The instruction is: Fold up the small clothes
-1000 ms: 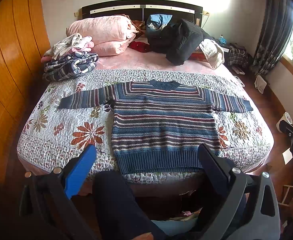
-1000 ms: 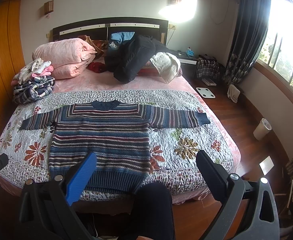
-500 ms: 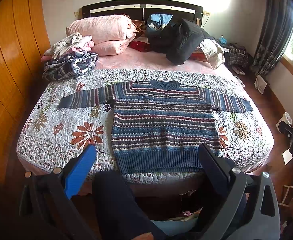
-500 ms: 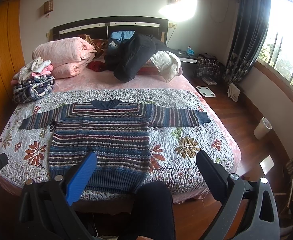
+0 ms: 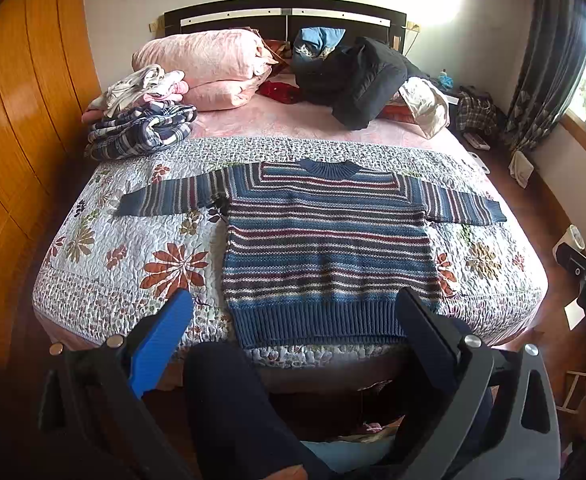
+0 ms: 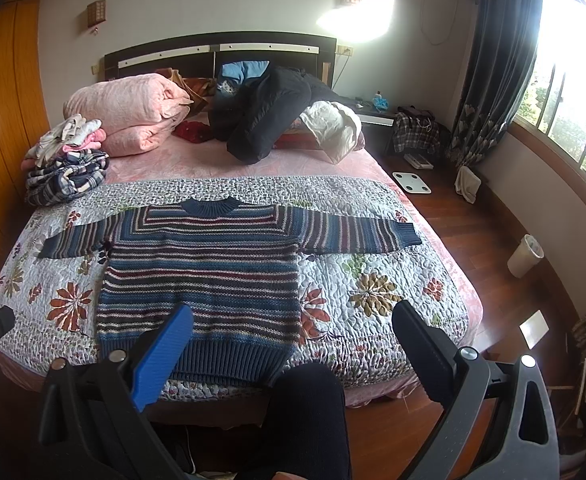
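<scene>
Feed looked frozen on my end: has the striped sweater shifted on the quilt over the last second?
No. The striped sweater lies flat with its hem at the same near edge of the floral quilt, sleeves spread as before.

Quilt [image 5: 105,264] bare beside sweater [image 5: 325,248]; clothes pile [image 5: 141,128] crowds far-left corner.

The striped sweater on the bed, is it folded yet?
Not yet. The sweater lies spread flat on the quilt, both sleeves stretched out sideways.
</scene>
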Tool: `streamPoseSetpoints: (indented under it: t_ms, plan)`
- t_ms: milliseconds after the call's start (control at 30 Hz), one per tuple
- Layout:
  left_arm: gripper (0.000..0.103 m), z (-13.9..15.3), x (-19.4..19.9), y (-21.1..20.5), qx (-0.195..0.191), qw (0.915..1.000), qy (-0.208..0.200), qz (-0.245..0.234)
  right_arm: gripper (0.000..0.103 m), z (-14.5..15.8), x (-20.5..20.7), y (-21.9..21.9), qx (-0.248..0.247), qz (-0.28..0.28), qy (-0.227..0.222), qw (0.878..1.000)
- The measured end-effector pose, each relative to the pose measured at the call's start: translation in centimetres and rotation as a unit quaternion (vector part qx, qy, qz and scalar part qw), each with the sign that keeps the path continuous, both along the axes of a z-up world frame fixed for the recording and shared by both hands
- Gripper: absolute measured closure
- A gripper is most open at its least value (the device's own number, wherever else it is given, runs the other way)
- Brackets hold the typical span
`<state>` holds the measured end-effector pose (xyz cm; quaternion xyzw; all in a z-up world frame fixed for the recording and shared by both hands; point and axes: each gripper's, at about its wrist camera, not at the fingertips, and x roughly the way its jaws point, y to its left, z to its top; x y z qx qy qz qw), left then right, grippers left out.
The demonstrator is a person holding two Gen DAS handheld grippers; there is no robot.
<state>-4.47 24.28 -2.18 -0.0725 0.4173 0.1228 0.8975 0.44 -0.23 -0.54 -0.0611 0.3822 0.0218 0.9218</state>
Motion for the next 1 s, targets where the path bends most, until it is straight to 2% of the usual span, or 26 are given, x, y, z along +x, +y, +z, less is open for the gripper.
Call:
streamPoseSetpoints:
  t_ms: [267, 367, 433, 500, 567, 633, 767, 900, 933, 967, 1000]
  plan:
    - [0.003, -0.3, 0.1, 0.0, 0.0, 1.0, -0.002, 0.001, 0.004, -0.5, 0.5, 0.0, -0.007, 0.0, -0.003, 1.0]
    - [0.003, -1.1, 0.4, 0.0, -0.002, 1.0, -0.007, -0.002, 0.004, -0.8, 1.0, -0.1, -0.014, 0.001, -0.017, 1.0]
    - [0.003, -1.4, 1.0, 0.1, 0.004, 0.9999, -0.012, -0.003, 0.004, -1.2, 1.1, -0.6, 0.004, 0.024, -0.051, 0.998]
    - [0.003, -1.8, 1.8, 0.1, 0.013, 0.9997, -0.016, -0.009, 0.004, -1.8, 1.8, -1.5, 0.046, 0.068, -0.067, 0.994]
    - [0.003, -2.2, 2.4, -0.1, 0.013, 0.9983, -0.039, -0.041, 0.004, -2.9, 3.5, -2.6, 0.061, 0.059, -0.057, 0.995]
    - [0.003, -2.7, 3.0, -0.4, -0.001, 0.9955, -0.054, -0.078, 0.004, -4.2, 5.8, -3.5, 0.051, 0.049, -0.043, 0.997]
    - [0.003, -4.2, 5.0, -0.7, -0.015, 0.995, -0.038, -0.091, 0.004, -7.4, 10.7, -7.1, 0.061, 0.024, -0.012, 0.998]
    - [0.003, -5.2, 6.9, -0.5, -0.038, 0.9938, -0.044, -0.095, 0.004, -11.6, 16.1, -12.8, 0.136, -0.013, 0.039, 0.99]
    - [0.003, -5.5, 7.4, -0.5, -0.042, 0.9934, -0.047, -0.096, 0.005, -12.9, 17.7, -14.5, 0.16, -0.029, 0.059, 0.985]
    - [0.003, -5.7, 7.9, -0.4, -0.048, 0.9929, -0.049, -0.097, 0.011, -14.3, 19.3, -16.1, 0.189, -0.044, 0.081, 0.978]
    - [0.003, -6.0, 8.5, -0.3, -0.053, 0.9926, -0.049, -0.097, 0.014, -15.9, 21.0, -17.9, 0.23, -0.056, 0.103, 0.966]
